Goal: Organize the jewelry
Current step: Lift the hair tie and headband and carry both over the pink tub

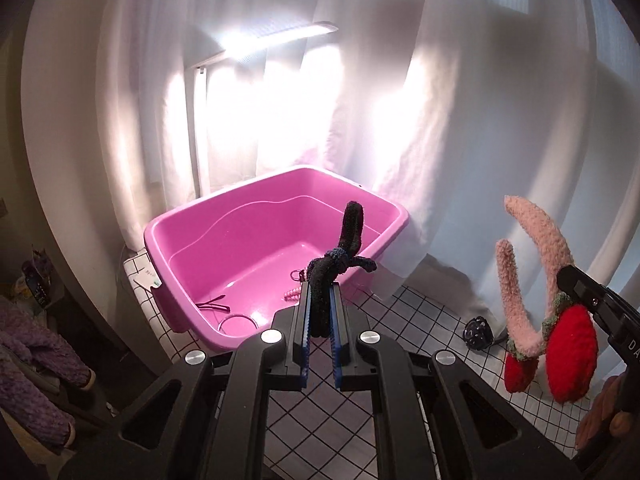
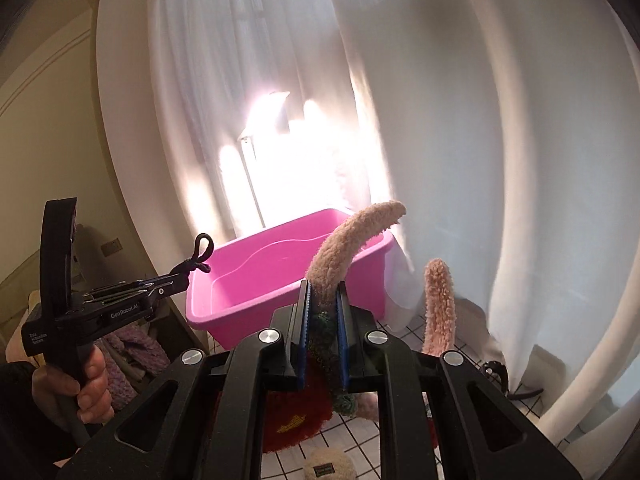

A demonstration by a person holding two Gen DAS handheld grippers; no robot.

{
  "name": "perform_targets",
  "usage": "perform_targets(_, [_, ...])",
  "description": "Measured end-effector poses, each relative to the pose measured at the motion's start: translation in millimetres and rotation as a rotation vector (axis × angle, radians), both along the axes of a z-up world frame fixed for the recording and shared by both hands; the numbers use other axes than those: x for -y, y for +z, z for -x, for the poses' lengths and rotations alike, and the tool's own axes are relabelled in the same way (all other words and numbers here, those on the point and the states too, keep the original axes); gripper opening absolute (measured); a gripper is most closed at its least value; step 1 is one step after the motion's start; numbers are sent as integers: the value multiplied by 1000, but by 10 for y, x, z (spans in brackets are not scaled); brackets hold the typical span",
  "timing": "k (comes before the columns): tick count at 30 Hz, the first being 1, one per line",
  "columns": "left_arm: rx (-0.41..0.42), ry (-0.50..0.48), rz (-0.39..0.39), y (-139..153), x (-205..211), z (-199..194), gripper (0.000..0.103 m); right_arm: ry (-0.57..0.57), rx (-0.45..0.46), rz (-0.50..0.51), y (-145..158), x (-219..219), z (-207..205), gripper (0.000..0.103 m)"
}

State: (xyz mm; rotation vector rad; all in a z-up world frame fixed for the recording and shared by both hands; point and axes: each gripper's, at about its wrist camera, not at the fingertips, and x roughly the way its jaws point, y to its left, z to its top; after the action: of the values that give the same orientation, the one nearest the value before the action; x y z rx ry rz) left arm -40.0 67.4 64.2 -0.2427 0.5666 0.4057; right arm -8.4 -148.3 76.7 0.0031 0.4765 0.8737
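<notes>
My left gripper (image 1: 320,292) is shut on a black fuzzy knotted hair tie (image 1: 340,258), held up in the air in front of the pink plastic tub (image 1: 280,240). The same gripper (image 2: 182,276) with the black tie (image 2: 198,254) shows at the left of the right wrist view. My right gripper (image 2: 323,296) is shut on a pink fluffy headband (image 2: 352,236) with red strawberry ears, gripped near its green leafy trim. In the left wrist view that headband (image 1: 536,276) hangs at the right, red strawberries (image 1: 570,352) below. Several small hair pieces (image 1: 240,312) lie in the tub.
White curtains (image 1: 460,120) hang behind the tub, lit by a bright lamp (image 1: 280,36). The table wears a white grid-pattern cloth (image 1: 420,320). A small black clip (image 1: 476,332) lies on it. Purple fuzzy slippers (image 1: 36,360) sit low at the left. A beige plush piece (image 2: 328,468) lies below.
</notes>
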Motion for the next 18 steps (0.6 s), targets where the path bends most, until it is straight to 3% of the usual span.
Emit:
perform_targets(10, [46, -6, -42, 254, -898, -278, 9, 71, 37, 34, 293, -1209, -519, 12])
perform_targets(18, [6, -20, -4, 110, -1589, -750, 9, 91, 53, 101, 316, -2100, -981, 12])
